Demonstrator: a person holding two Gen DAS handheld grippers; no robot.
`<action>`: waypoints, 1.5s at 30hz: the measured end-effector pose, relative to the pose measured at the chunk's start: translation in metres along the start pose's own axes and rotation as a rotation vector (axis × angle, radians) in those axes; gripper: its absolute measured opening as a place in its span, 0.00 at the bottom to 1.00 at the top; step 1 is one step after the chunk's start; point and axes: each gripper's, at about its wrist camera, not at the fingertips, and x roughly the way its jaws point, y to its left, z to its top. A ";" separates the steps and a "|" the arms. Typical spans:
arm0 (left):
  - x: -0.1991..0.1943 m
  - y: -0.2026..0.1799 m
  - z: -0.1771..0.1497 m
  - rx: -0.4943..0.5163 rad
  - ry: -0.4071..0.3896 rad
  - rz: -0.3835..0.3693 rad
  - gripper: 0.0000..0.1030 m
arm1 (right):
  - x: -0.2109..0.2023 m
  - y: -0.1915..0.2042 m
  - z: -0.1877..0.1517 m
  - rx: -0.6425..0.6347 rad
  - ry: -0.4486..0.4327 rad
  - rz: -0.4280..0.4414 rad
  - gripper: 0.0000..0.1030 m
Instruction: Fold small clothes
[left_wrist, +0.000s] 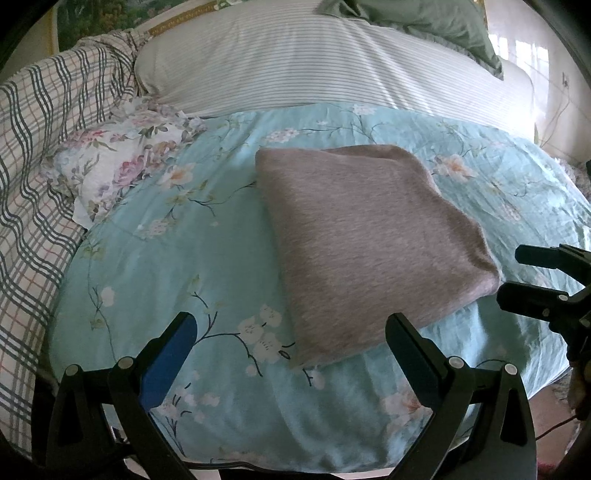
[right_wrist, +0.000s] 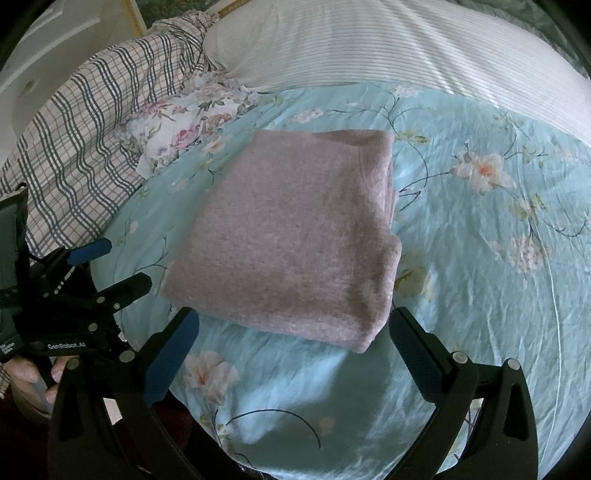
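Observation:
A mauve-grey knit garment (left_wrist: 365, 240) lies folded into a neat rectangle on the light blue floral bedspread (left_wrist: 192, 266); it also shows in the right wrist view (right_wrist: 291, 240). My left gripper (left_wrist: 291, 332) is open and empty, just short of the garment's near corner. My right gripper (right_wrist: 293, 328) is open and empty at the garment's near edge, not touching it. The right gripper appears at the right edge of the left wrist view (left_wrist: 517, 273), and the left gripper at the left of the right wrist view (right_wrist: 125, 266).
A crumpled white floral cloth (left_wrist: 122, 162) lies at the back left of the bedspread (right_wrist: 480, 258). A checked blanket (left_wrist: 40, 155) is bunched along the left. A striped pillow (left_wrist: 314, 62) lies behind, with a green cloth (left_wrist: 424, 18) on top.

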 end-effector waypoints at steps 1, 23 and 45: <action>0.000 0.000 0.000 0.000 0.000 -0.003 0.99 | 0.000 0.000 0.000 0.000 0.000 -0.001 0.99; 0.003 0.003 0.006 -0.003 0.002 -0.032 0.99 | -0.002 0.007 0.004 0.002 -0.007 -0.006 0.99; 0.008 0.002 0.010 0.007 0.005 -0.046 0.99 | 0.001 -0.002 0.011 0.004 -0.002 -0.007 0.99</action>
